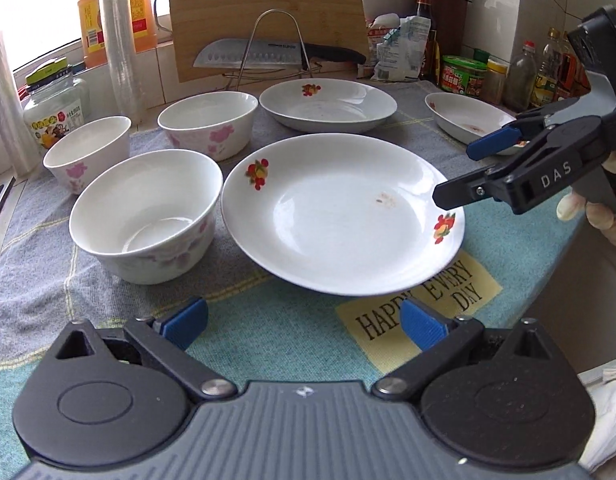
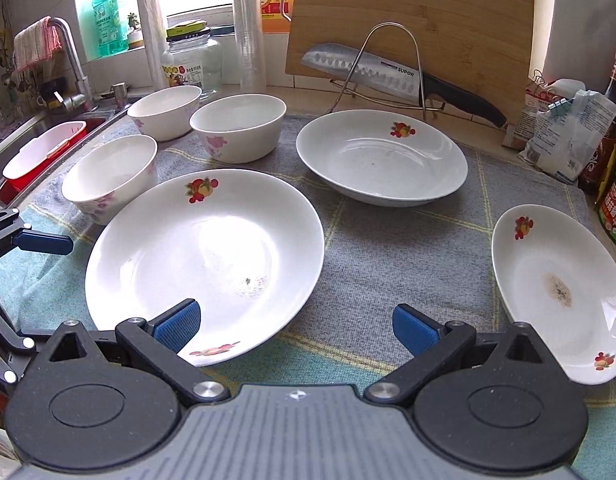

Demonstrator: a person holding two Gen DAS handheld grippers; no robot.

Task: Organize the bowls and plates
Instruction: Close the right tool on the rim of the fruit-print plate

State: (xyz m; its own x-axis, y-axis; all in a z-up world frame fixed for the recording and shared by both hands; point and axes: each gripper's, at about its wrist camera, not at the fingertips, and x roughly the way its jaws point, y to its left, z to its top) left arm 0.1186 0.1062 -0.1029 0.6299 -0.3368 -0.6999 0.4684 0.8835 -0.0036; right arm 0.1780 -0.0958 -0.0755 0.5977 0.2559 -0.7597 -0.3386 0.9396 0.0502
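Three white flowered bowls (image 1: pixel 147 216) (image 1: pixel 207 124) (image 1: pixel 87 152) stand at the left of a cloth. A large white plate (image 1: pixel 340 216) with fruit prints lies in the middle, a second plate (image 1: pixel 328 104) behind it and a small oval dish (image 1: pixel 464 118) at the right. My left gripper (image 1: pixel 303 324) is open, short of the large plate's near rim, holding nothing. My right gripper (image 1: pixel 454 174) is open too, hovering at that plate's right rim. In the right wrist view my right gripper (image 2: pixel 295 326) has its left pad over the large plate (image 2: pixel 203 256).
A striped cloth (image 1: pixel 267 332) covers the counter. A cutting board (image 2: pixel 412 20) and a knife (image 2: pixel 372 74) on a wire rack stand behind the plates. Jars and bottles (image 1: pixel 464 74) line the back right. A sink (image 2: pixel 35 136) with a red tub lies far left.
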